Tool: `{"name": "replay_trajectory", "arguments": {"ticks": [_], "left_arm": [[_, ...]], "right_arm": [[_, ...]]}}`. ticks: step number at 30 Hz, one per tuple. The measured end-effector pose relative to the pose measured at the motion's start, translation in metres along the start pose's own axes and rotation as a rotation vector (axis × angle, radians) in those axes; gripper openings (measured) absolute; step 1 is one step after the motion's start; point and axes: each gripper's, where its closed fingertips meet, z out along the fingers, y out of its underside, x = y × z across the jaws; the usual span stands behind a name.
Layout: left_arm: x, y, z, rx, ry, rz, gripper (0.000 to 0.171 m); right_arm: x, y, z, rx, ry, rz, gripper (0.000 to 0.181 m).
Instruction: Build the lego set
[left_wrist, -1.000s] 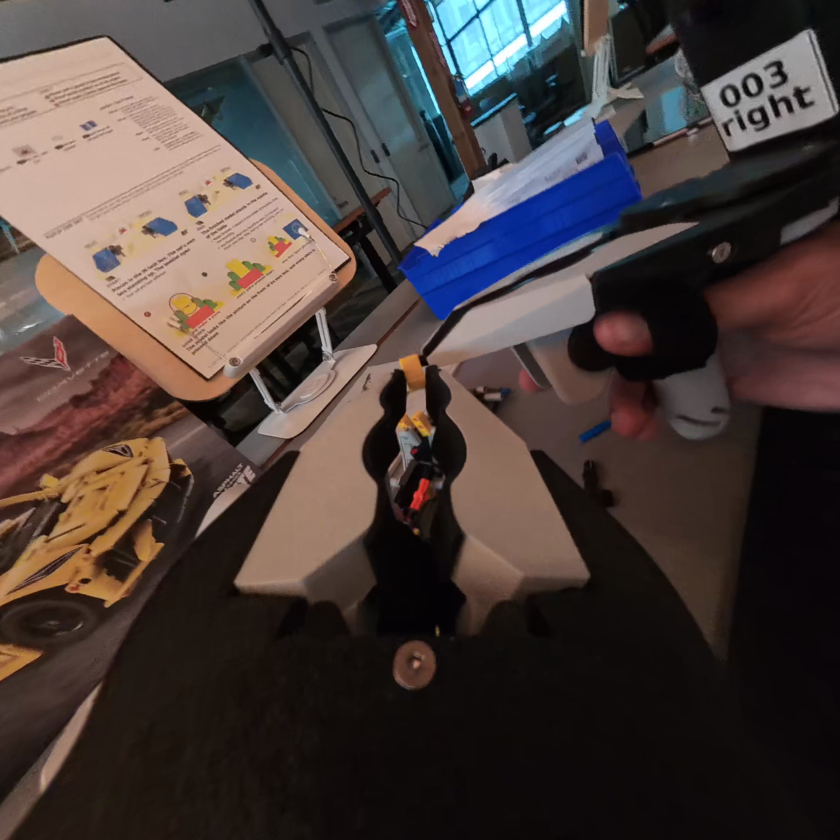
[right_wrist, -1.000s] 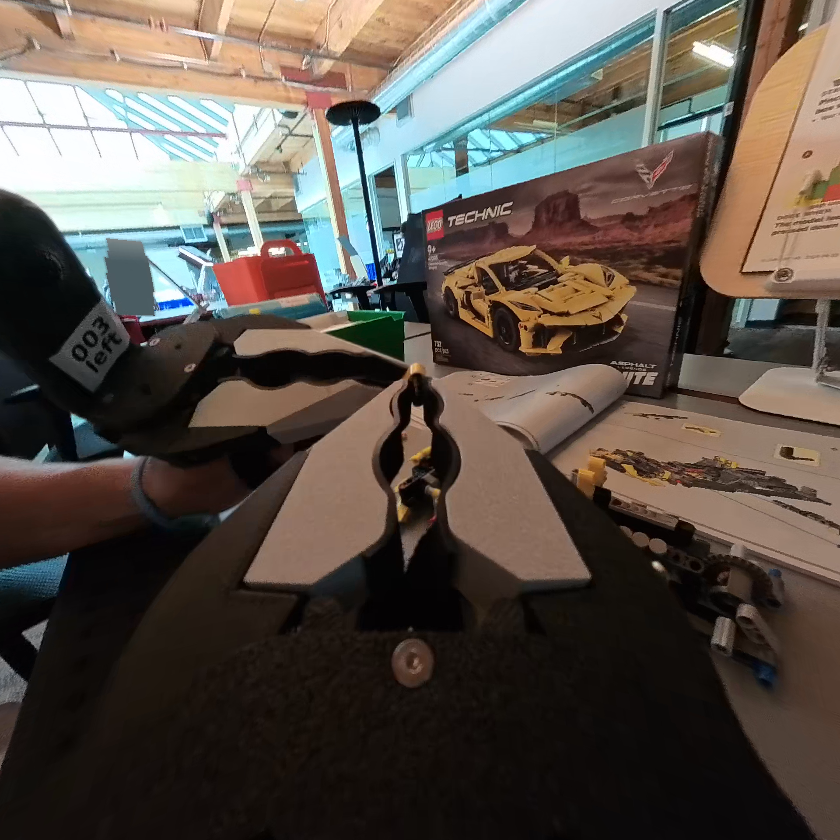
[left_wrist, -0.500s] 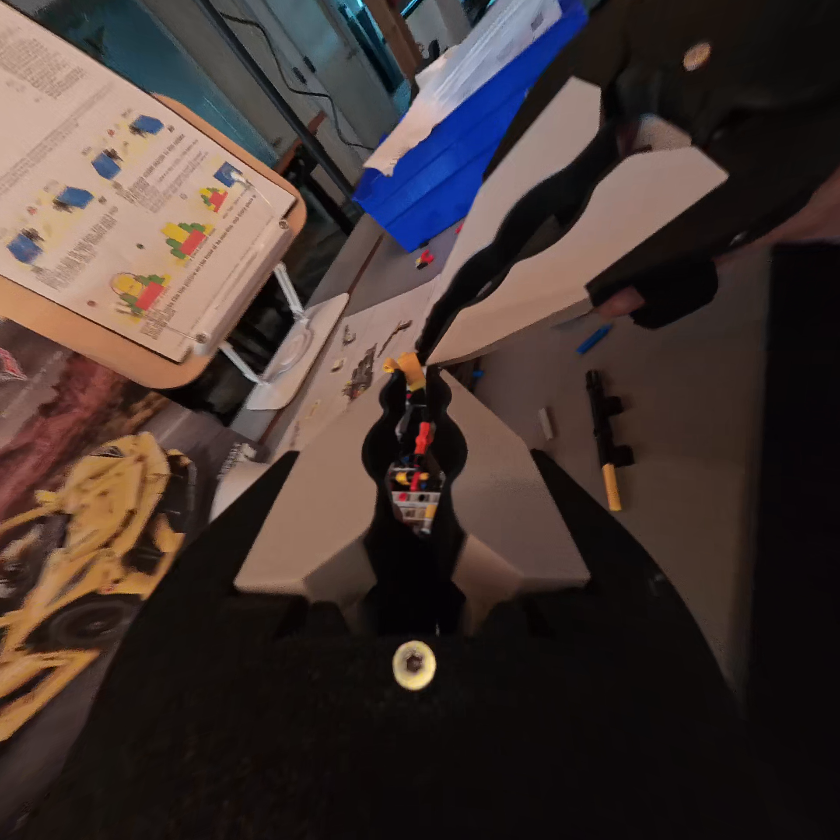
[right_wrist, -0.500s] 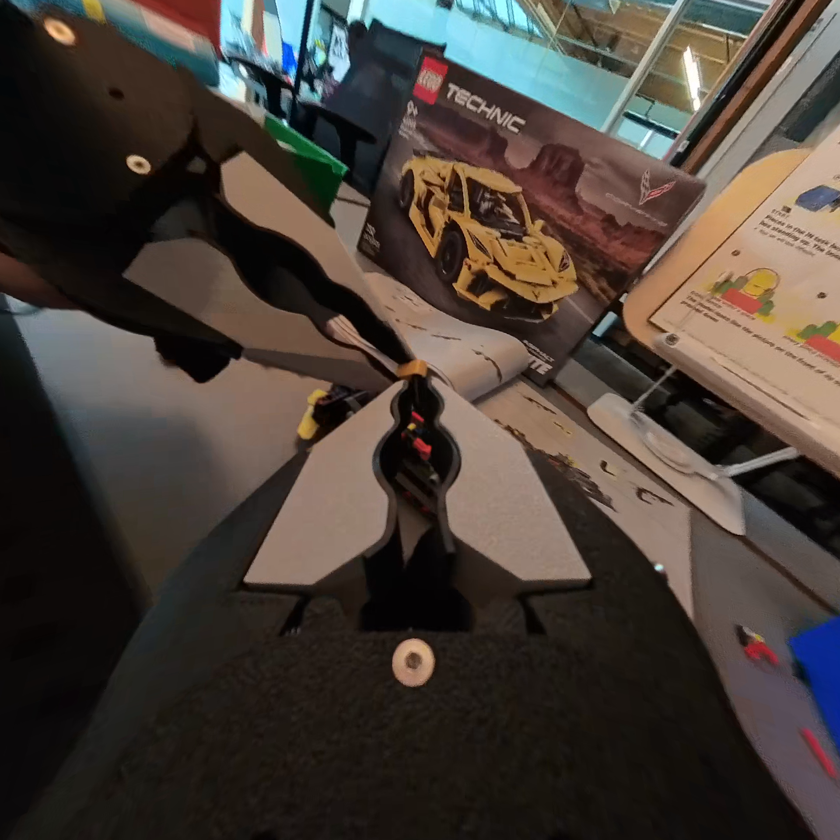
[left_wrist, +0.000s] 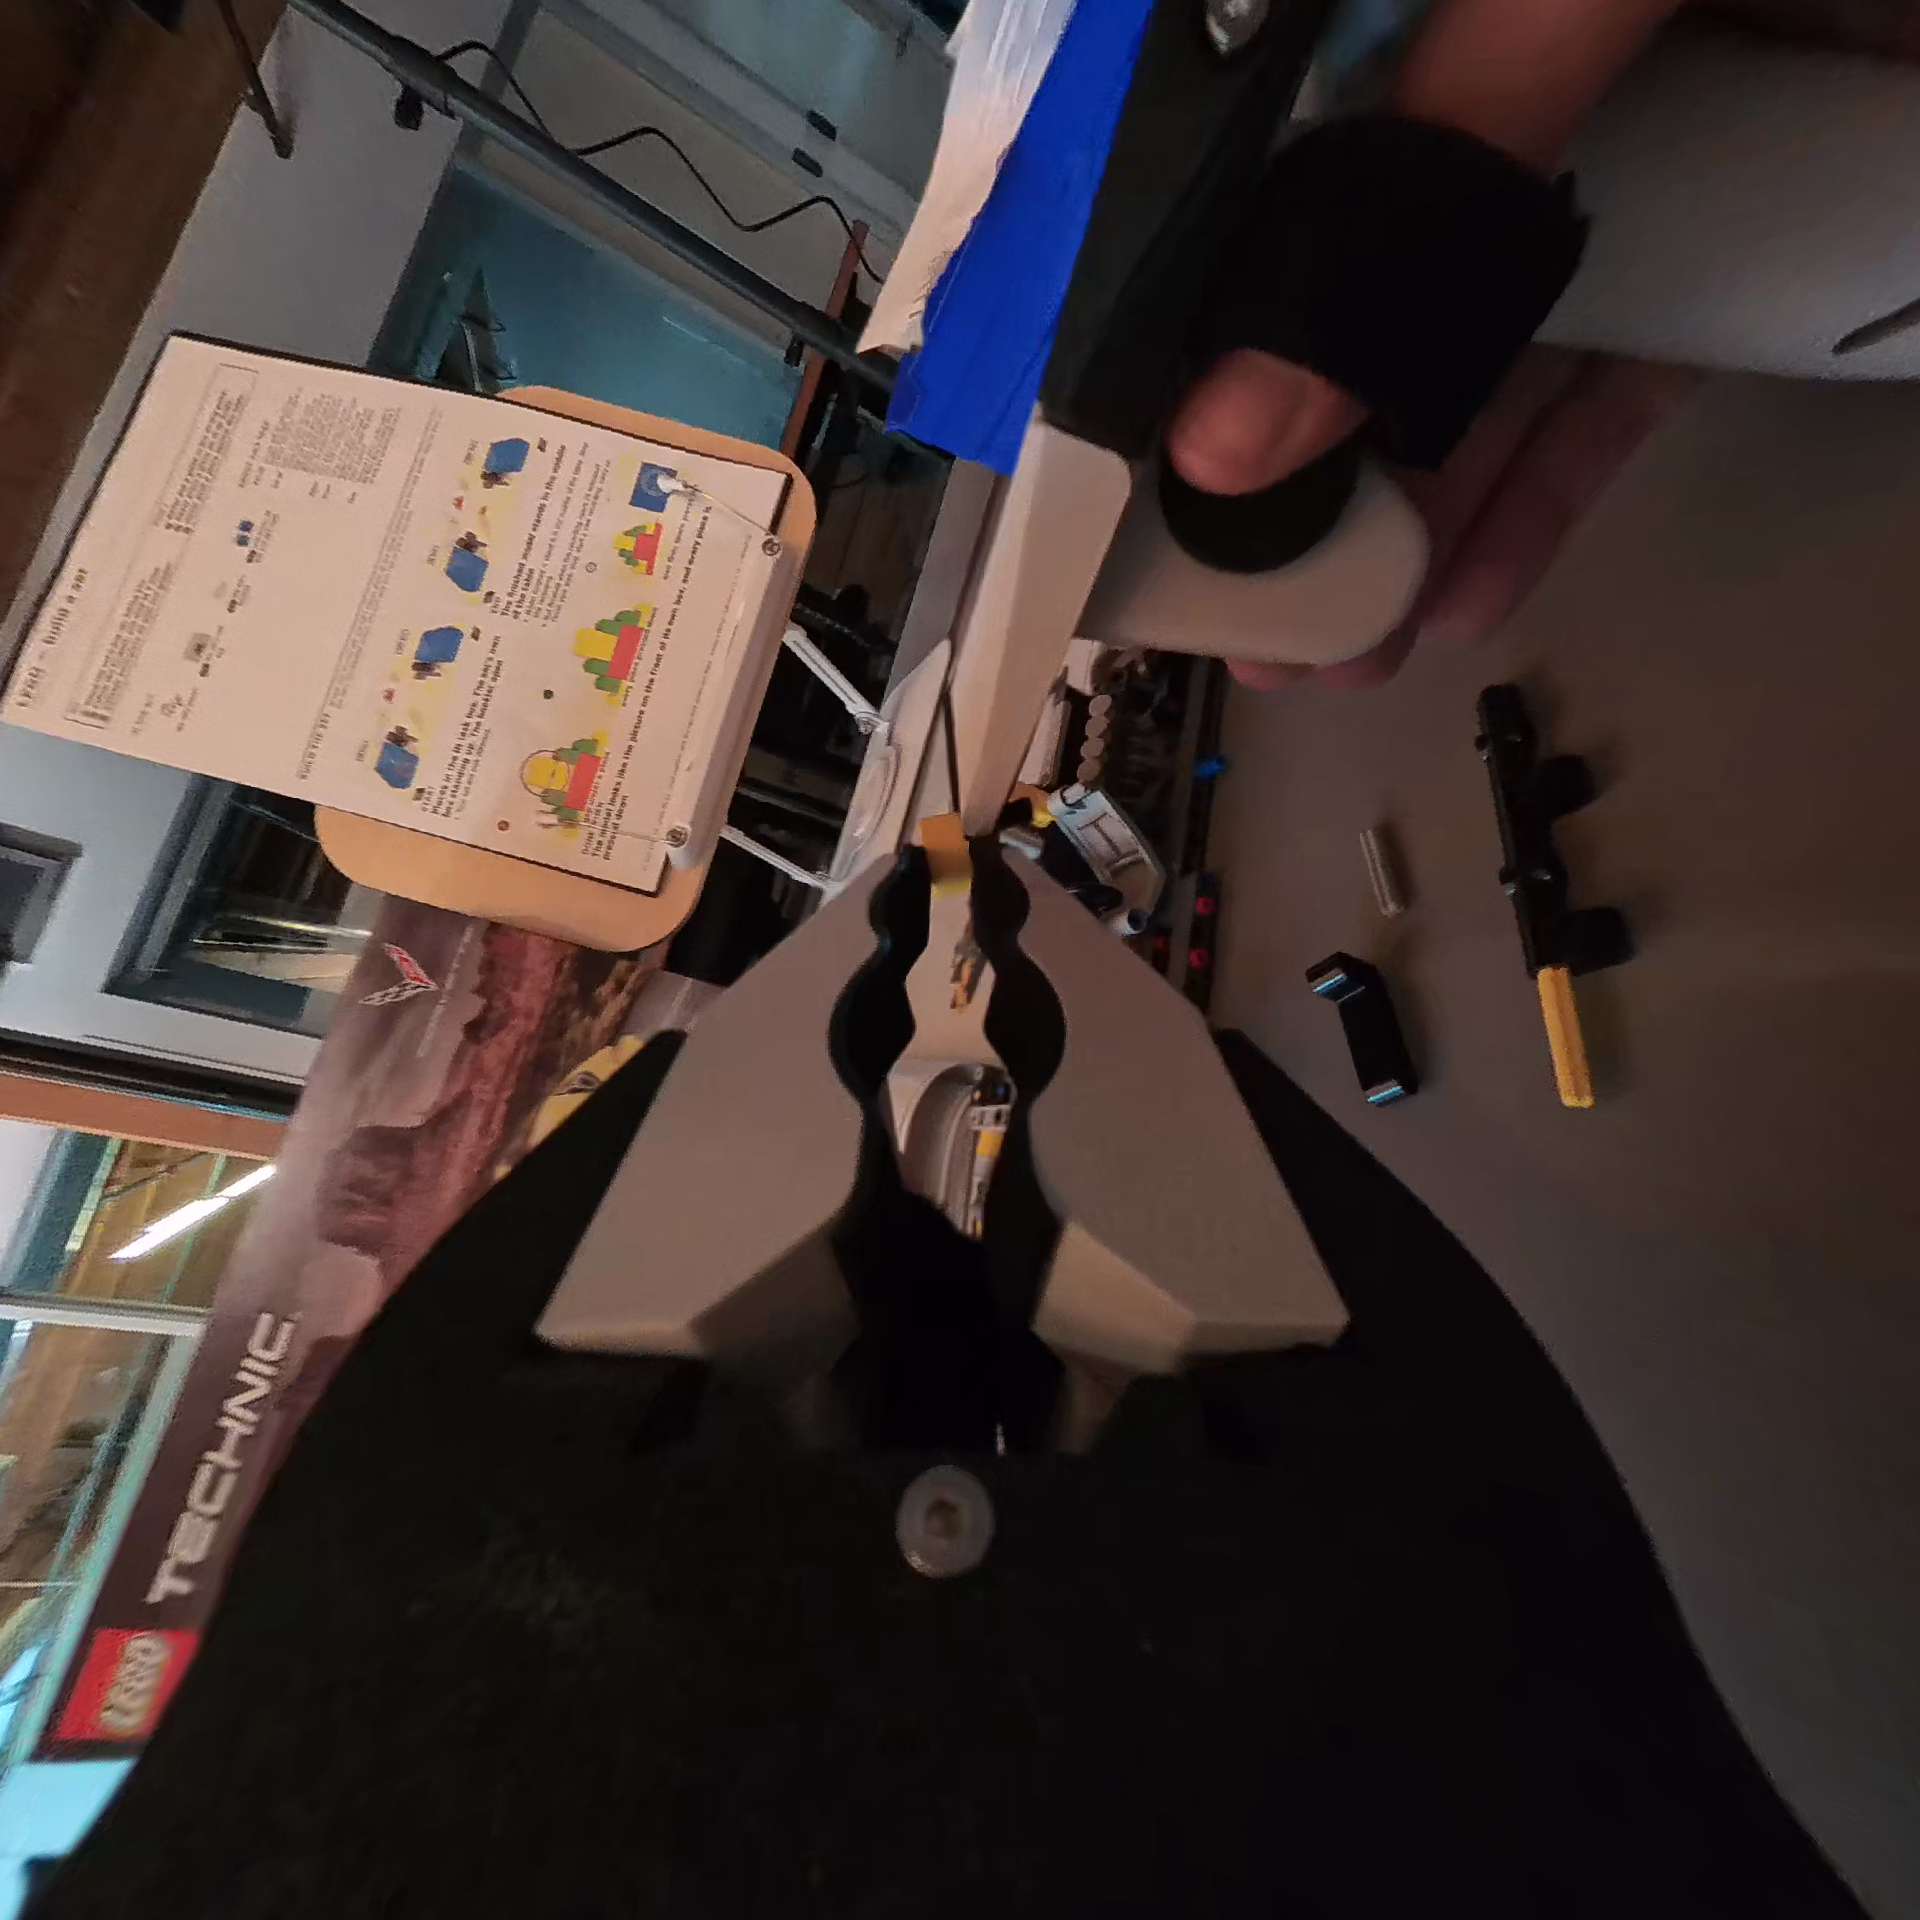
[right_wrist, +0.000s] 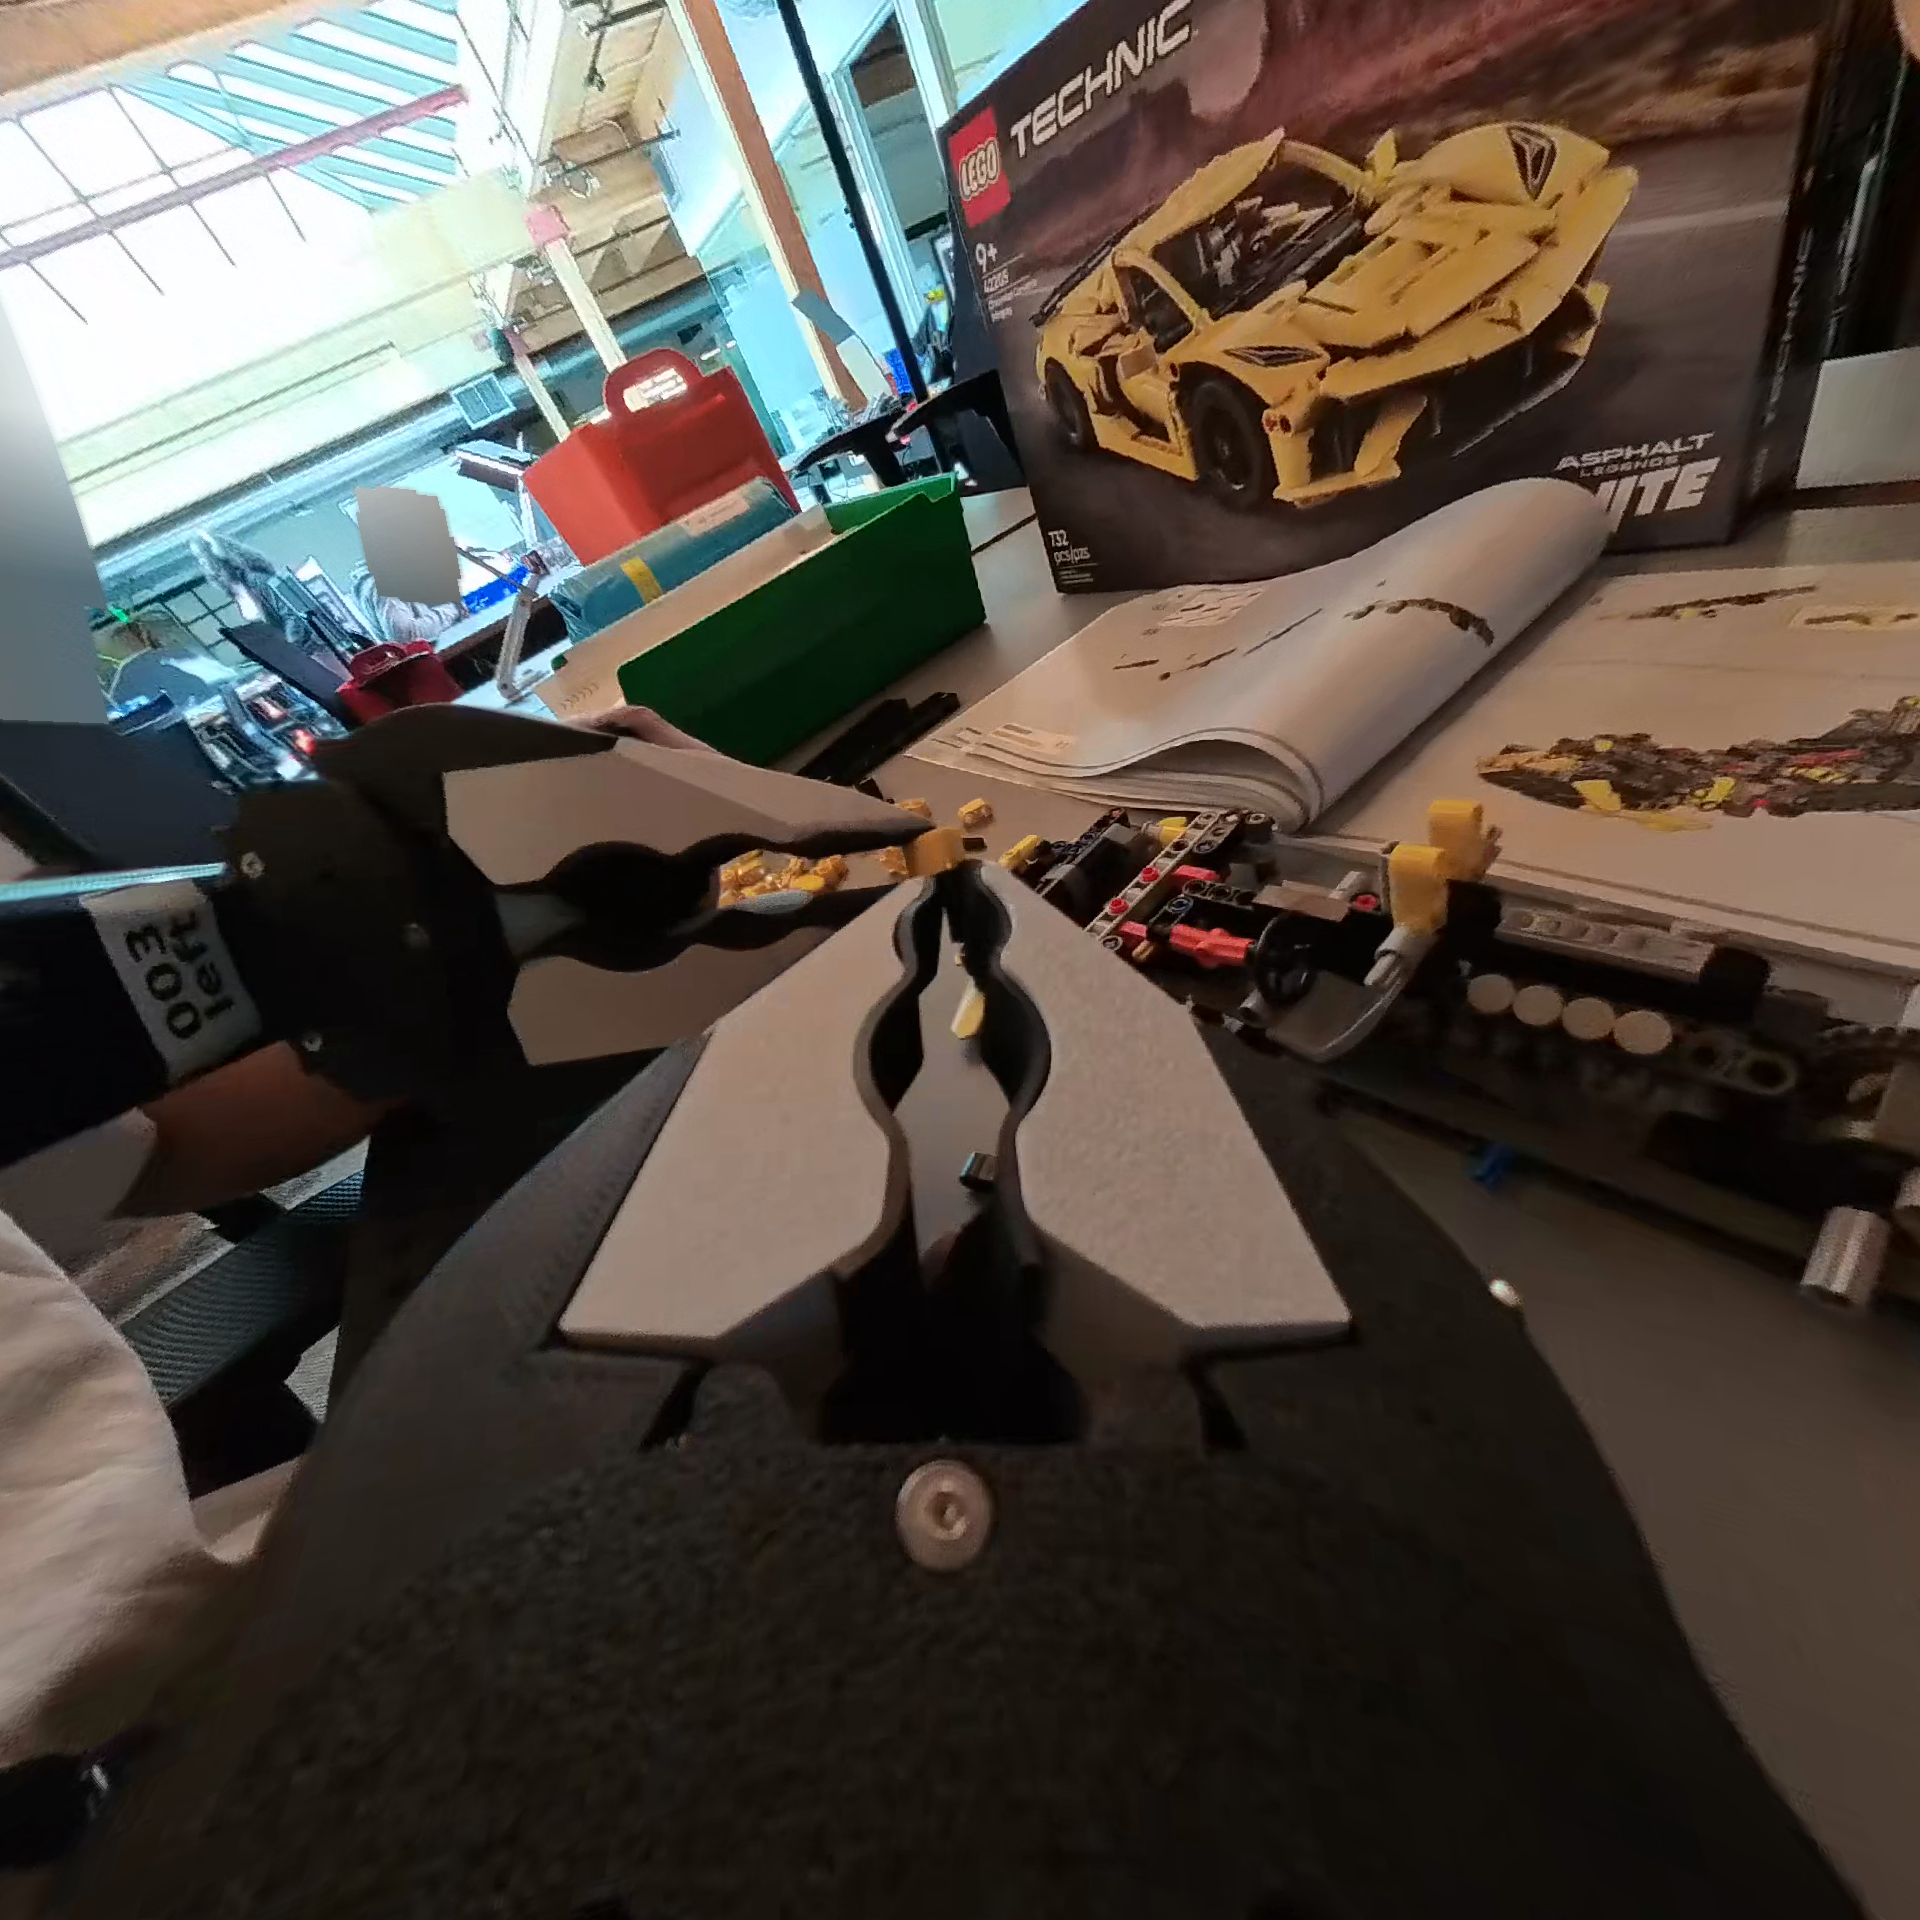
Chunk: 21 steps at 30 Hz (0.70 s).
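Note:
A small yellow connector (left_wrist: 943, 844) with a short black pin sits pinched at the tips of my left gripper (left_wrist: 948, 868). It also shows in the right wrist view (right_wrist: 935, 847), where the left gripper (right_wrist: 914, 836) reaches in from the left. My right gripper (right_wrist: 951, 883) is shut, and its tips meet the same piece from below. In the left wrist view the right gripper (left_wrist: 982, 826) comes down from the upper right. The part-built black chassis (right_wrist: 1299, 935) with red and yellow parts lies just beyond the tips, in front of the open instruction booklet (right_wrist: 1299, 665).
The set's box (right_wrist: 1351, 291) stands behind the booklet. A green bin (right_wrist: 810, 613) and loose yellow pieces (right_wrist: 790, 873) are at the left. A black axle assembly with a yellow end (left_wrist: 1538, 894), a small black part (left_wrist: 1361, 1029), a sheet on a stand (left_wrist: 436, 623) and a blue bin (left_wrist: 997, 291) also show. Both grippers' tips are close together, under 4 cm apart.
Both grippers have swung and rolled together, still tip to tip on the yellow piece. They now sit lower, close to the chassis on the table.

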Motion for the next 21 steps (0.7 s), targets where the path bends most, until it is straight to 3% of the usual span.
{"name": "replay_trajectory", "arguments": {"ticks": [10,15,18,21], "left_arm": [[-0.005,0.0,-0.003,0.087,0.123,-0.369,0.005],[-0.017,-0.003,-0.008,0.174,0.223,-0.679,0.005],[-0.019,-0.013,-0.014,0.264,0.349,-0.887,0.006],[-0.018,-0.032,-0.024,0.379,0.514,-1.049,0.006]], "right_arm": [[-0.003,-0.006,-0.001,0.044,-0.04,-0.006,0.008],[-0.006,-0.02,-0.009,0.112,-0.129,0.033,0.022],[-0.02,-0.037,-0.018,0.161,-0.263,0.005,0.028],[-0.031,-0.032,-0.017,0.061,-0.342,-0.139,0.039]]}}
